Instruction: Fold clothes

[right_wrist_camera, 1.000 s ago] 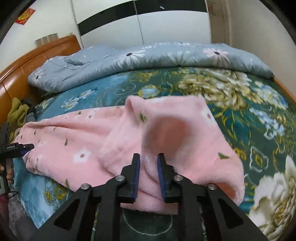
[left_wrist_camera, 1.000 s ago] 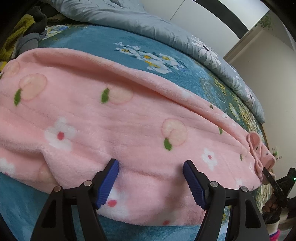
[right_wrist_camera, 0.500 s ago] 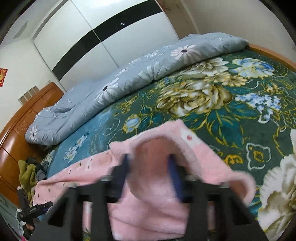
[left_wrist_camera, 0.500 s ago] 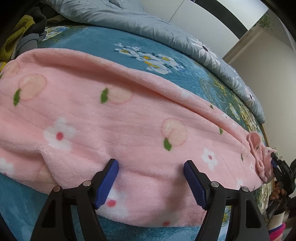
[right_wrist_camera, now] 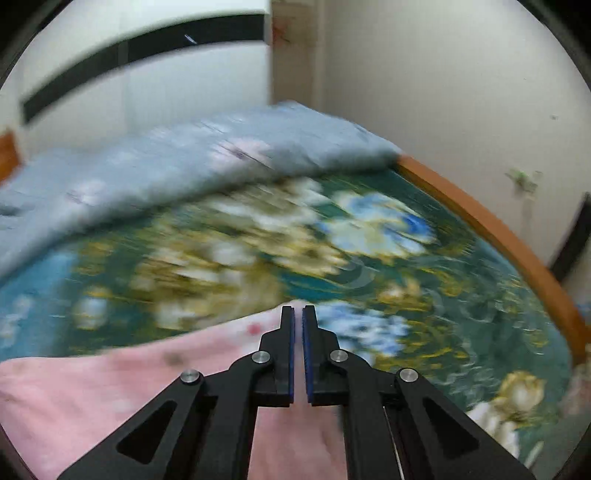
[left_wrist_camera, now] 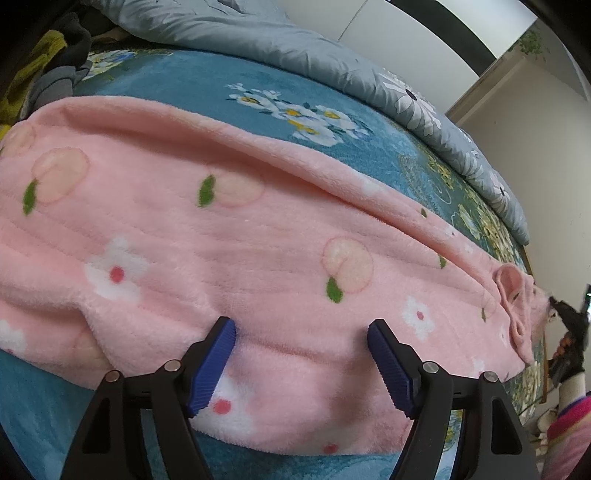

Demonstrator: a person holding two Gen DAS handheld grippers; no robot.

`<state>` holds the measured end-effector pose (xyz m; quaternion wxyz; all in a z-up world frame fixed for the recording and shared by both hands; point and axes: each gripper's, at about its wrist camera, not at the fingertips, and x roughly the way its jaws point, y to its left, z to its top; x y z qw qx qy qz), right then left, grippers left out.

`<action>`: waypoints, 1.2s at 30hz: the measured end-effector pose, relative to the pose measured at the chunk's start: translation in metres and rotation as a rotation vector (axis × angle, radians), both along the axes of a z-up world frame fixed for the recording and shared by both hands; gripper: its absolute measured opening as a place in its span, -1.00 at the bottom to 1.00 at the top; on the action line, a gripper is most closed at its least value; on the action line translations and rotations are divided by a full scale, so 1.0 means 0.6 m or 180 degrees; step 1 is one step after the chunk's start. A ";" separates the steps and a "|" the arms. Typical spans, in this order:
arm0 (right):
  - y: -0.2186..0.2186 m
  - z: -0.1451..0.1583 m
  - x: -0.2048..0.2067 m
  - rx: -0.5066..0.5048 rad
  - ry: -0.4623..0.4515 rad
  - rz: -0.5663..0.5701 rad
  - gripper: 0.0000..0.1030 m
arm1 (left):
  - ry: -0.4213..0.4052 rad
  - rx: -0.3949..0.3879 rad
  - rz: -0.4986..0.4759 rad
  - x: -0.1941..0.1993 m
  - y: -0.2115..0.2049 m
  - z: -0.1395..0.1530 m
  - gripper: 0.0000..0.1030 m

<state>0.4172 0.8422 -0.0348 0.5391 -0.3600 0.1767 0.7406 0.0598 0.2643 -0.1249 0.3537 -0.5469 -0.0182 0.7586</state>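
Pink fleece garment (left_wrist_camera: 258, 258) on floral bedspread (left_wrist_camera: 207, 85) — grey quilt (left_wrist_camera: 295, 40) behind, dark clothes (left_wrist_camera: 62, 74) beside

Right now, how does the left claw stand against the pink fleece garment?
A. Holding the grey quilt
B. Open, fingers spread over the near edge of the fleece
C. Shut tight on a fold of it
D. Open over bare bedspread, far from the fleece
B. In the left wrist view the left claw has its blue pads wide apart with nothing pinched, poised over the near edge of the pink fleece garment.

Teal floral bedspread (left_wrist_camera: 192, 85), grey daisy-print quilt (left_wrist_camera: 258, 33) along its far side, orange wooden bed frame (right_wrist_camera: 491, 229).
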 end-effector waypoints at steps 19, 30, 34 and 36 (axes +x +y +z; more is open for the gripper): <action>-0.128 -0.095 0.152 -0.1017 0.1325 -0.0094 -0.20 | -0.0229 0.0125 0.0051 -0.001 -0.018 0.012 0.54; -0.130 -0.119 0.133 -0.1283 0.1532 -0.0408 -0.88 | -0.0433 0.0226 0.0111 -0.002 -0.037 0.013 0.54; -0.151 -0.075 0.165 -0.1069 0.1824 -0.0371 -0.93 | -0.0515 0.0292 0.0127 -0.007 -0.046 0.018 0.54; -0.166 -0.054 0.187 -0.0888 0.1849 -0.0322 -0.95 | -0.0525 0.0311 0.0146 -0.009 -0.051 0.019 0.54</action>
